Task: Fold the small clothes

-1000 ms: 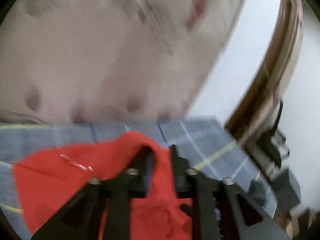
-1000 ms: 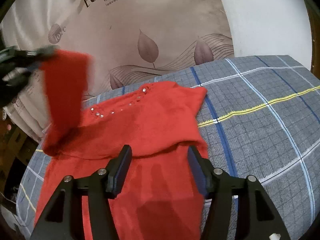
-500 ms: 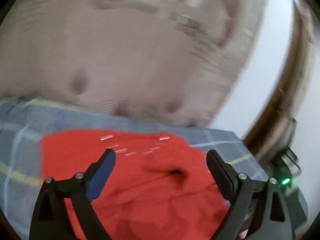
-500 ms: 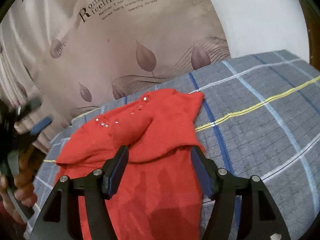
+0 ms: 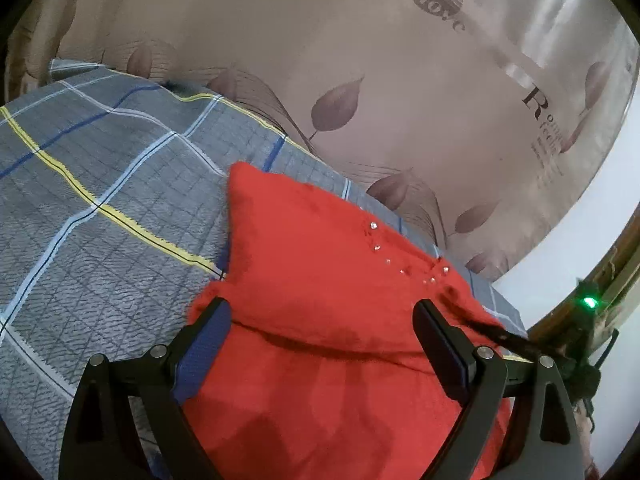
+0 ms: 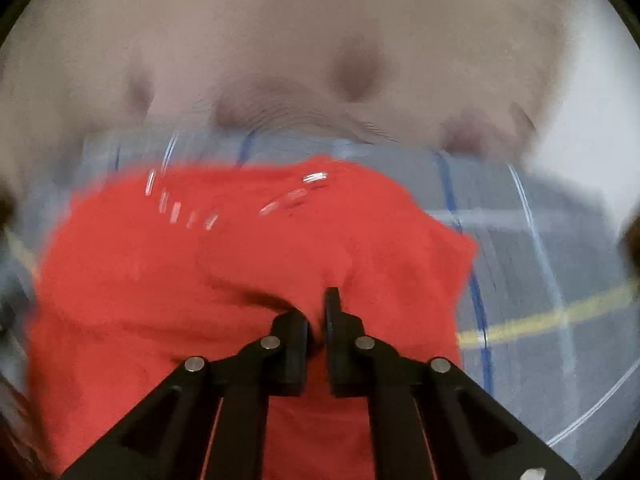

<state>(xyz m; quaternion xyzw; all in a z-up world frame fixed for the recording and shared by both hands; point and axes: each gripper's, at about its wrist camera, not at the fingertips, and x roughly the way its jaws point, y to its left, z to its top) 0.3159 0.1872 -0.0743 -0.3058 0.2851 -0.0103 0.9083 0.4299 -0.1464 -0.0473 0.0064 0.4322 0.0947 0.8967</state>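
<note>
A small red knit top (image 5: 320, 272) with shiny studs at the neckline lies on a grey plaid bedspread (image 5: 92, 208), its sleeves folded onto the body. My left gripper (image 5: 322, 322) is open and empty, its jaws wide apart just above the top's middle. In the right wrist view, which is motion-blurred, my right gripper (image 6: 316, 312) is shut on a fold of the red top (image 6: 280, 248) near its centre. The right gripper's tip also shows at the top's right edge in the left wrist view (image 5: 496, 334).
A beige curtain (image 5: 360, 60) with leaf prints and lettering hangs right behind the bed. A white wall (image 5: 580, 248) and a wooden frame (image 5: 624, 256) stand at the right. A device with a green light (image 5: 588, 302) sits at the bed's right edge.
My left gripper let go of the sleeve, opened wide and swung over the top. My right gripper closed on a fold of the red top and is moving fast.
</note>
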